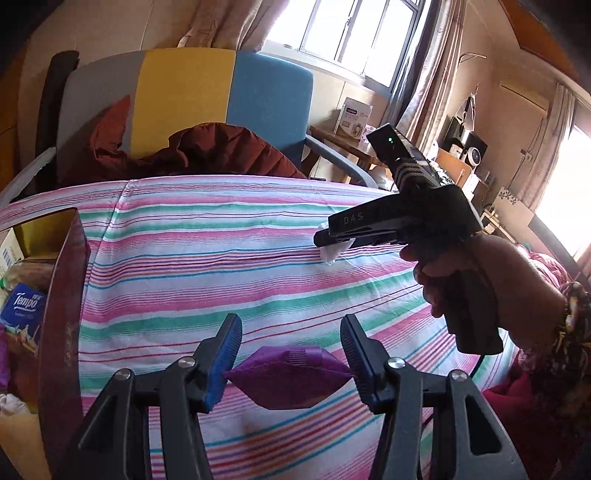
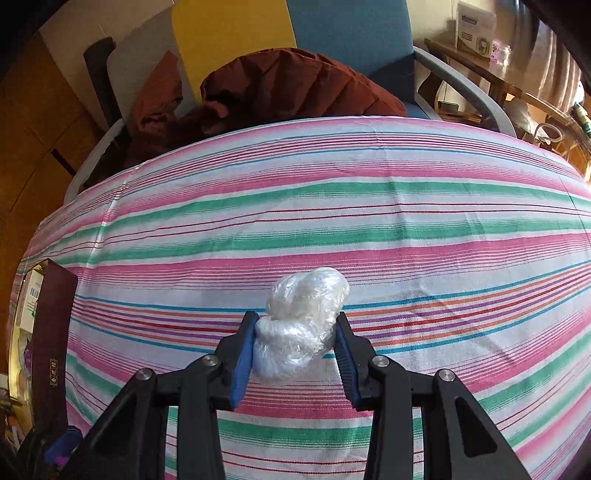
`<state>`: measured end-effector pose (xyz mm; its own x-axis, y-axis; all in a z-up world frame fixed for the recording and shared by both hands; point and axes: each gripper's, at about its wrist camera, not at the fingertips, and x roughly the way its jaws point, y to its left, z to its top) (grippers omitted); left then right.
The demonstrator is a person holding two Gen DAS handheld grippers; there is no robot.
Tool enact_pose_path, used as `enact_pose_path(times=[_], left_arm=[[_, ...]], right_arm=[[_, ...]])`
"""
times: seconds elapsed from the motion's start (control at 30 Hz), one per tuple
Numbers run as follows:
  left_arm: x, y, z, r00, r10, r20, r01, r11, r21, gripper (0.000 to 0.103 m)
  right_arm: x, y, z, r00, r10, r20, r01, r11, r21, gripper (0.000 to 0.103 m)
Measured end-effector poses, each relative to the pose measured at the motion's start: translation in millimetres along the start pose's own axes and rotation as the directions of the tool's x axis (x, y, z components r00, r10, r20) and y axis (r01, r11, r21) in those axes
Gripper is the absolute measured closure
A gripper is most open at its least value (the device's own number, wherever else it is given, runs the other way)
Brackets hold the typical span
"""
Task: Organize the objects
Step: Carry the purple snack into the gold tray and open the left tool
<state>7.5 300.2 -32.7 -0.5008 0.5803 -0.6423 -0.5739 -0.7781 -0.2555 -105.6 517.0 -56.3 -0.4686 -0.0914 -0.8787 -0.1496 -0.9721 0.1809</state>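
Carrying both finds to the box [image 1: 62, 295] at the left edge of the bed [image 1: 221, 258], I keep my grips steady. My left tongs [image 1: 290, 363] pinch a purple pouch [image 1: 288, 380] by its ends, jaws about half apart. My right tongs [image 2: 295, 354] squeeze a wad of clear plastic [image 2: 301, 325], jaws nearly closed. The box already holds a tissue pack [image 1: 26, 306], so I judge room is tight; its tall flap could snag the pouch.

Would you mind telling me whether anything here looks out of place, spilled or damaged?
Nothing looks spilled or damaged. The left claw grips a purple packet, the right claw a crumpled clear plastic wad, both over the striped cloth. The only untidy item is a dark red jacket heaped on the chair behind.
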Motion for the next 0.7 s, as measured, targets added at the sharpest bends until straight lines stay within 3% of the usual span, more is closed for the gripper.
enact_pose_path(times=[0.4, 0.7], left_arm=[[-91, 48, -10, 0.994, 0.031, 0.102, -0.027, 0.999, -0.041, 0.047], [-134, 121, -7, 0.972, 0.171, 0.161, -0.142, 0.973, -0.182, 0.047]], right_arm=[[2, 16, -7, 0.998, 0.056, 0.000, -0.056, 0.998, -0.042, 0.062], [-1, 26, -13, 0.997, 0.072, 0.021, -0.070, 0.995, -0.075, 0.062]])
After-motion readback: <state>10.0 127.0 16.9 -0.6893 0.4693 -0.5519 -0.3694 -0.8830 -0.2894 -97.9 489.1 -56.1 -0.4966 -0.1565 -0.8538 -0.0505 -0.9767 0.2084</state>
